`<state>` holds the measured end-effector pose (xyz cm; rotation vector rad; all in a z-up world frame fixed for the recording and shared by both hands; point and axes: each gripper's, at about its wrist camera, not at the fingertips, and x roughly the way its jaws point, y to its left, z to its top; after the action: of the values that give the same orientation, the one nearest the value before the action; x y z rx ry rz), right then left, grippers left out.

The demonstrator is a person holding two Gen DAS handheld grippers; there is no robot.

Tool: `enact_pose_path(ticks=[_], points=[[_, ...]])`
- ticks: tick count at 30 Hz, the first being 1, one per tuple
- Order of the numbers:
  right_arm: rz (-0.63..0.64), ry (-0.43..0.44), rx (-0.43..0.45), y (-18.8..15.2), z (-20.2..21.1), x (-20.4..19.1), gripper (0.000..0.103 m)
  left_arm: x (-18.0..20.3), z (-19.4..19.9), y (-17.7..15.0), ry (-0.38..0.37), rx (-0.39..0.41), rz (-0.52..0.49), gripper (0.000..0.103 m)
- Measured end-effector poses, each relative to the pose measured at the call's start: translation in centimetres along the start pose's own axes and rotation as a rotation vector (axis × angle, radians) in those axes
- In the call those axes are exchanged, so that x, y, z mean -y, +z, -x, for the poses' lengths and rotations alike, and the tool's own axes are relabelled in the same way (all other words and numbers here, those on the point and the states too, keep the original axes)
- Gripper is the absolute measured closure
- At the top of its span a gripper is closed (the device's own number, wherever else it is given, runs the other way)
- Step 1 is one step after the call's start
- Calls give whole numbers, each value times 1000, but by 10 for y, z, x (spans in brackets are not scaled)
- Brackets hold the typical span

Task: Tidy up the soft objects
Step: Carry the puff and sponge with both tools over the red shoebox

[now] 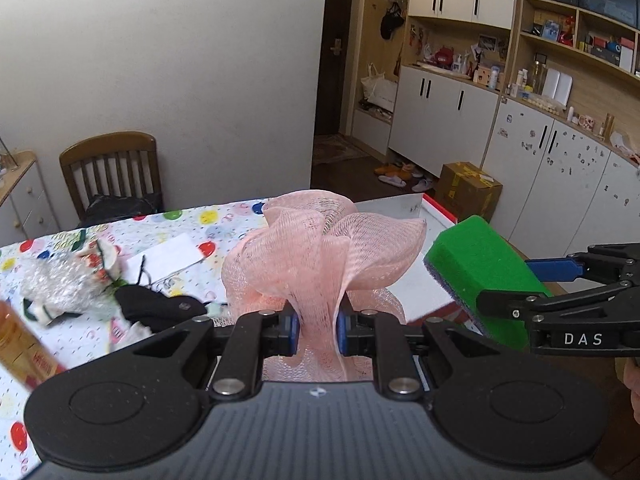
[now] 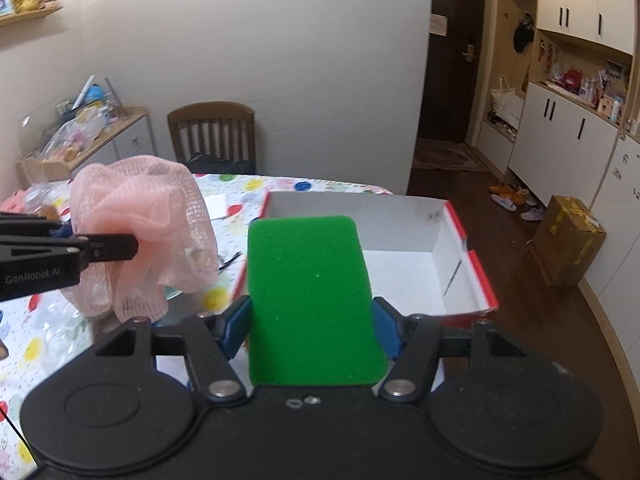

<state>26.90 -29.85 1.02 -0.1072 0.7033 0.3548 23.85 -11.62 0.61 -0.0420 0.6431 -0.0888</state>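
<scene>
My left gripper (image 1: 317,330) is shut on a pink mesh bath pouf (image 1: 320,248), which hangs above the table; the same pouf (image 2: 144,236) shows at the left of the right wrist view. My right gripper (image 2: 312,330) is shut on a green sponge (image 2: 310,300), held flat above the near wall of a white box with red sides (image 2: 472,256). That sponge (image 1: 480,268) also appears at the right of the left wrist view. The box's inside is bare.
The table wears a balloon-print cloth (image 1: 224,220). On it lie a black soft item (image 1: 156,306), bubble wrap (image 1: 60,280), white paper (image 1: 172,256) and an orange bottle (image 1: 24,344). A wooden chair (image 2: 212,136) stands behind; a cardboard box (image 2: 568,240) sits on the floor.
</scene>
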Motion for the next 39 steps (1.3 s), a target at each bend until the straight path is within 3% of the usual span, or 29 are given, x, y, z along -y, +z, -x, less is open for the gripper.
enact_pose_path(ticks=[13, 21, 26, 39], points=[[-37, -60, -43, 25, -54, 76, 40, 44, -83, 44, -17, -81, -5, 86], [-33, -50, -57, 33, -82, 107, 39, 63, -137, 59, 0, -145, -19, 86], [23, -15, -113, 33, -107, 111, 39, 63, -171, 56, 31, -204, 18, 86], [137, -22, -256, 27, -174, 103, 39, 76, -234, 41, 38, -344, -21, 86]])
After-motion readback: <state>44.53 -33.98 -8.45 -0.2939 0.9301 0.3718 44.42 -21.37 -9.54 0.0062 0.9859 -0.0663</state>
